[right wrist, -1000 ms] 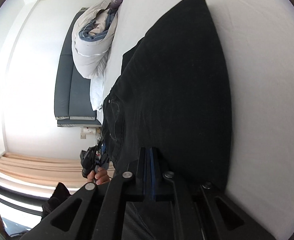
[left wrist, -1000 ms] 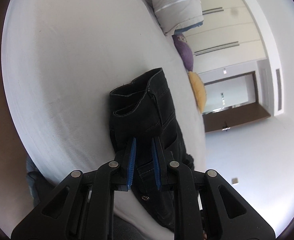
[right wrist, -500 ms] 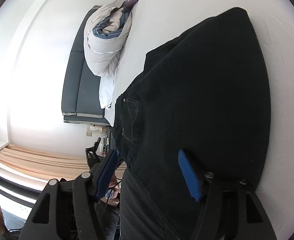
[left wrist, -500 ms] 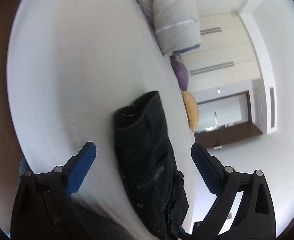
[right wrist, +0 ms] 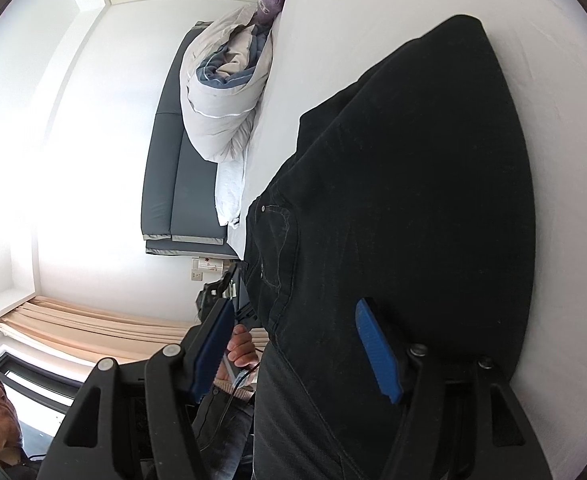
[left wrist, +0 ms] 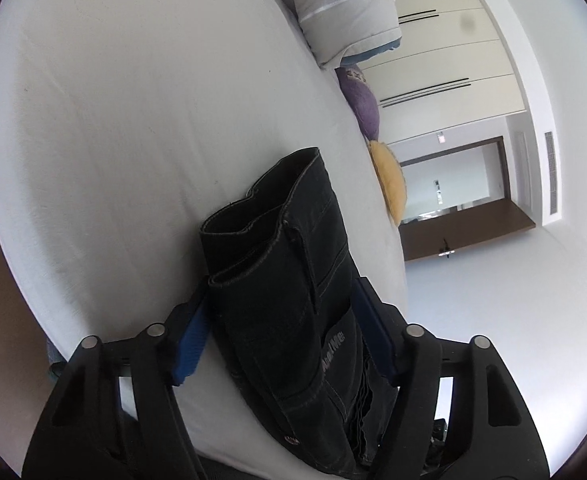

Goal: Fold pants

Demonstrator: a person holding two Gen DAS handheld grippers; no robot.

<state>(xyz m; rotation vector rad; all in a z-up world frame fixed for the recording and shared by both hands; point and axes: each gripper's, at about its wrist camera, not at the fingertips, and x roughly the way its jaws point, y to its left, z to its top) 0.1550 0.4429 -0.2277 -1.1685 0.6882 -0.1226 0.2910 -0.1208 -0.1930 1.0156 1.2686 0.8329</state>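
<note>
Pants (left wrist: 289,304) lie folded on the white bed (left wrist: 141,112). Left gripper (left wrist: 281,328), jaws just narrowing, straddles the waistband end without clear pinch; right gripper (right wrist: 297,344) hangs half-open, empty. Next: pinch both ends for another fold.

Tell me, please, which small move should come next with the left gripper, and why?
Probably close the left gripper a little more on the black pants. Its jaws have just been closing, and the folded stack already lies between the blue pads on the white bed. The right gripper stands open over the cloth, gripping nothing.
</note>
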